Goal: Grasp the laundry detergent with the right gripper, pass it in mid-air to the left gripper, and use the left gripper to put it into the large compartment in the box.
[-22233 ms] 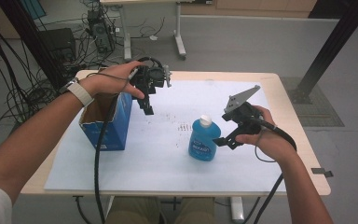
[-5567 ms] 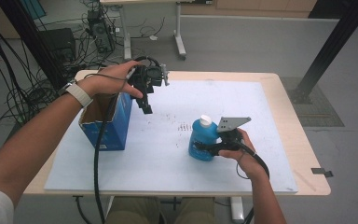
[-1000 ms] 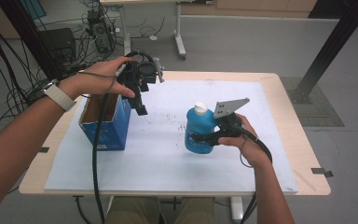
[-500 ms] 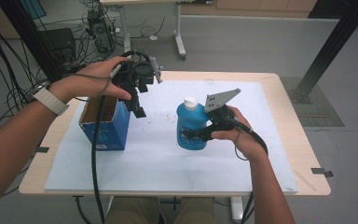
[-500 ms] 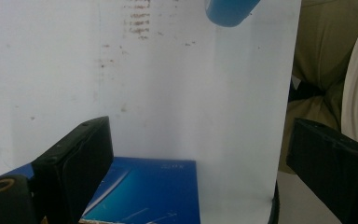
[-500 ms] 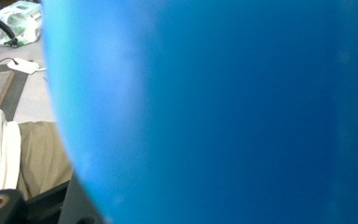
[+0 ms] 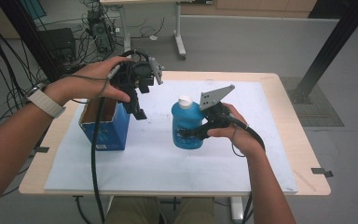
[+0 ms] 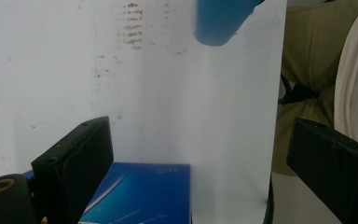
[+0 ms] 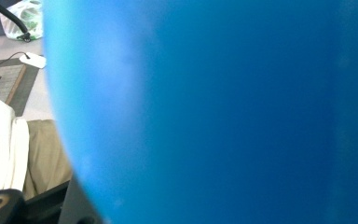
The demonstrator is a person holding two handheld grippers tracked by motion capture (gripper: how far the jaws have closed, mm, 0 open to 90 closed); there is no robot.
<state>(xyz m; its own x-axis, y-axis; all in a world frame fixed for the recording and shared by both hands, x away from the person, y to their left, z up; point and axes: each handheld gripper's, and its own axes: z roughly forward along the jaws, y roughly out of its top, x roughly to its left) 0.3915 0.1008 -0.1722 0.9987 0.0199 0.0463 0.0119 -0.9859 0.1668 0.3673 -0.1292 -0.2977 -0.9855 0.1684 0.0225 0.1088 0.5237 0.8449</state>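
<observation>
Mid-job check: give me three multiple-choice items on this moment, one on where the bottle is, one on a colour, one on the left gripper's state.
1. Where is the blue bottle?
A. inside the box
B. in the right gripper
C. on the floor

2. What colour is the bottle's cap?
A. white
B. red
C. black

3. How do the left gripper jaws stand?
A. shut on the box
B. shut on the bottle
C. open, empty

Key: 1 B, its jaws clamp the bottle; 2 A, the high view shows white; 3 C, the gap holds nothing above the blue box.

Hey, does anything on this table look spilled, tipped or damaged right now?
Nothing spilled or broken. The blue bottle, white cap on, is upright in the right gripper. The box stands open-topped. Faint brown specks mark the white mat.
</observation>
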